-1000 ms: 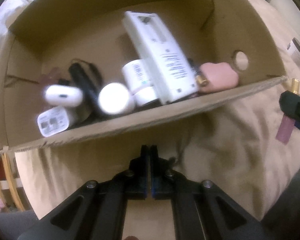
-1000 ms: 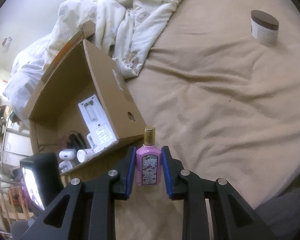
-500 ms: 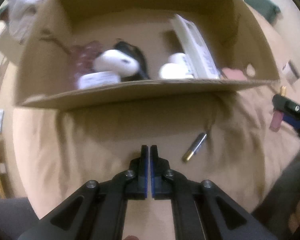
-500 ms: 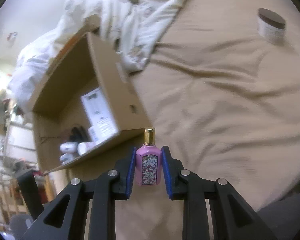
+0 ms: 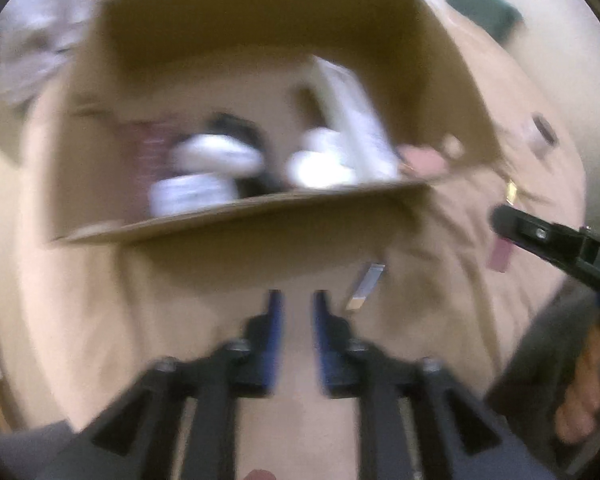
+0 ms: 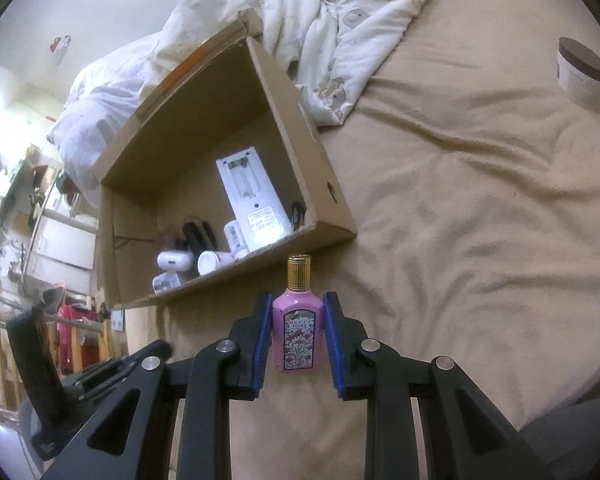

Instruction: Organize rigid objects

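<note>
My right gripper (image 6: pixel 296 336) clamps its blue pads on the flat sides of a glossy pink perfume bottle (image 6: pixel 298 334) with a ribbed gold cap, held upright just before the corrugated cardboard box (image 6: pixel 328 196) on the wrinkled tan blanket (image 6: pixel 480 208). My left gripper (image 5: pixel 296 336), shut half a second ago, has just been opening and has nothing between its pads; a slim metallic battery (image 5: pixel 366 286) lies just beyond it. The box holds white plastic items; farther right stands a brown-lidded jar (image 6: pixel 582 70).
</note>
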Demonstrator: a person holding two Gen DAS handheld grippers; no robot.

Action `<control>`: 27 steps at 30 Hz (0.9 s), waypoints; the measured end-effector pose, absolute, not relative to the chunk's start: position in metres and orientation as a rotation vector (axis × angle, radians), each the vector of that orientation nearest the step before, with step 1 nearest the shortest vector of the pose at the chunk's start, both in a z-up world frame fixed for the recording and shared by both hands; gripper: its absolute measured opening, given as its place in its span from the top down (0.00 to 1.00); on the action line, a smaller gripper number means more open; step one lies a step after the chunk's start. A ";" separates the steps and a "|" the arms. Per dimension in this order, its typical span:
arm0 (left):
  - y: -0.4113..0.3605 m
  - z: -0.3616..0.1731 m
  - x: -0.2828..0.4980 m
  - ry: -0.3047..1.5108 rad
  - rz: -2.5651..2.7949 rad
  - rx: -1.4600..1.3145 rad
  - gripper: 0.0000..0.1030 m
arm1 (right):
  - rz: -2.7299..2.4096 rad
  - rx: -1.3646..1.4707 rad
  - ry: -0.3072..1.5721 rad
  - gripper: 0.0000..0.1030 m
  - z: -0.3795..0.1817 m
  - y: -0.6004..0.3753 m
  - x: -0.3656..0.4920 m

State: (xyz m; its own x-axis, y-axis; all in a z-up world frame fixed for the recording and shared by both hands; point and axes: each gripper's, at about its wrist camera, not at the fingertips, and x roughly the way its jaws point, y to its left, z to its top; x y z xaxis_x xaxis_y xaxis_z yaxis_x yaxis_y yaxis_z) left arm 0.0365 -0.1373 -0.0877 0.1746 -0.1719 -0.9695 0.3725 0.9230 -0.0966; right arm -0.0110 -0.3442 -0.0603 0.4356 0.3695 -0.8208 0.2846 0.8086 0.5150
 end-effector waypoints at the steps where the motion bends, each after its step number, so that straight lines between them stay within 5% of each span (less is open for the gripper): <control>1: -0.154 -0.096 0.039 1.345 -0.427 0.214 0.64 | 0.053 0.656 1.147 0.74 -0.061 -0.344 -0.011; 9: -0.193 -0.137 0.046 1.425 -0.467 0.315 0.66 | 0.014 0.700 1.148 0.74 -0.068 -0.363 -0.014; 13: -0.193 -0.136 0.047 1.396 -0.475 0.362 0.91 | 0.015 0.707 1.147 0.74 -0.069 -0.364 -0.012; 27: -0.100 -0.039 0.035 1.170 -0.285 0.253 0.91 | 0.035 0.697 1.095 0.74 -0.053 -0.365 -0.014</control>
